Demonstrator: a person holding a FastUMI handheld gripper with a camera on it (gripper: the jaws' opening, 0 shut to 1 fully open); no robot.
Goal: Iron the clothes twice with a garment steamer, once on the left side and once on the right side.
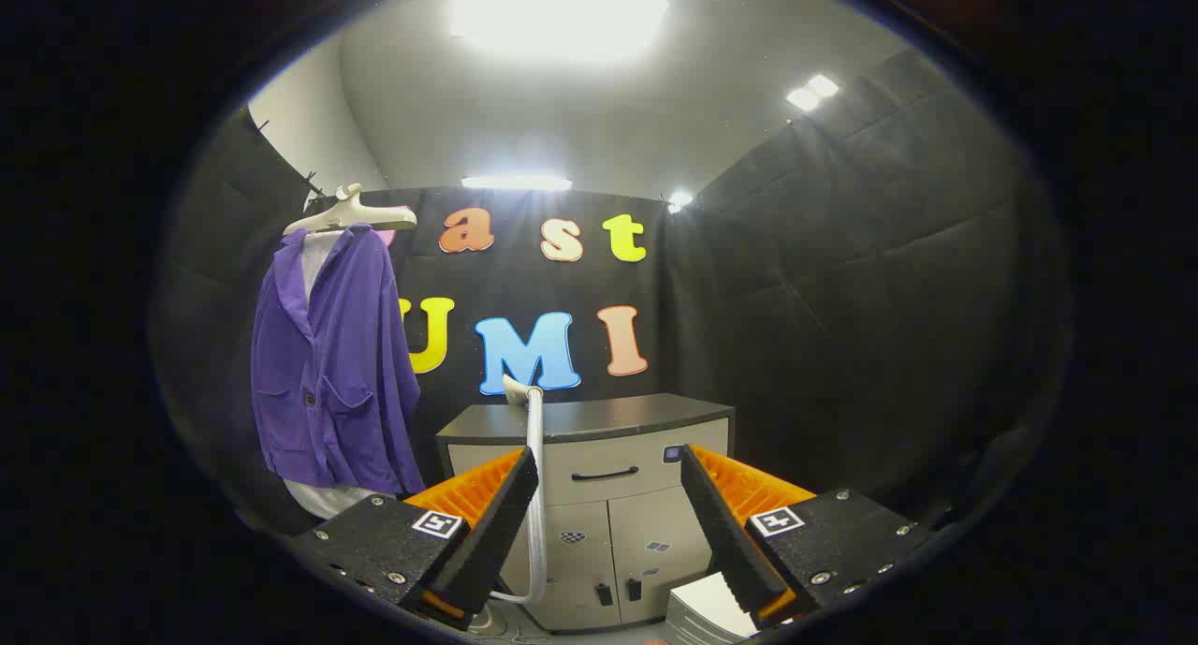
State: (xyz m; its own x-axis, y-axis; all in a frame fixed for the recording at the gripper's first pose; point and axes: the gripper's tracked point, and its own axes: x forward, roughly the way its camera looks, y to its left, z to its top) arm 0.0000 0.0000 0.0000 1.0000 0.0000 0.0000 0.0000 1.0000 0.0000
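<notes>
The steamer (533,476) stands upright against the cabinet (599,476), just ahead of my left finger, with the purple shirt (328,373) hanging off to the left. My gripper (608,523) is spread wide and empty, so I'd center the steamer's thin pole between the fingers before squeezing or it'll slip.

Blown-out ceiling panel (560,13) glare overhead, dim dark walls, sharp centre, fisheye bending and murky blur toward edges

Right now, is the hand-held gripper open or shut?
Open. The hand-held gripper has its fingers spread wide with nothing between them; the garment steamer's pole stands just ahead, beside one finger.
</notes>
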